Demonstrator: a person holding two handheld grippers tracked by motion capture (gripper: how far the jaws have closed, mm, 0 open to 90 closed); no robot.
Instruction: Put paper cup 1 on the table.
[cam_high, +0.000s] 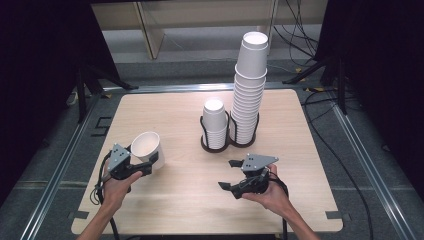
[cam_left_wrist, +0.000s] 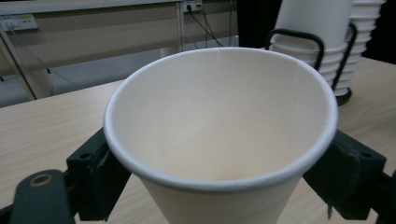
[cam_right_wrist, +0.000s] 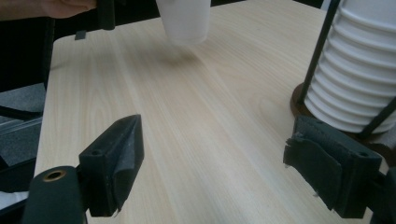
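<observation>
While no writing can be read on anything, the wooden table (cam_high: 180, 200) is seen with two cup stacks (cam_high: 248, 90) in a black holder (cam_high: 227, 142). A white paper cup (cam_left_wrist: 219, 135) is squeezed by the left gripper (cam_high: 145, 162) at the table's left, tilted. The right gripper (cam_right_wrist: 212, 163) is held wide open, with nothing in it

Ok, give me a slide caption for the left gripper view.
Left gripper jaws clamp a white paper cup, mouth toward the camera, stacked cups in a black wire holder behind.
</observation>
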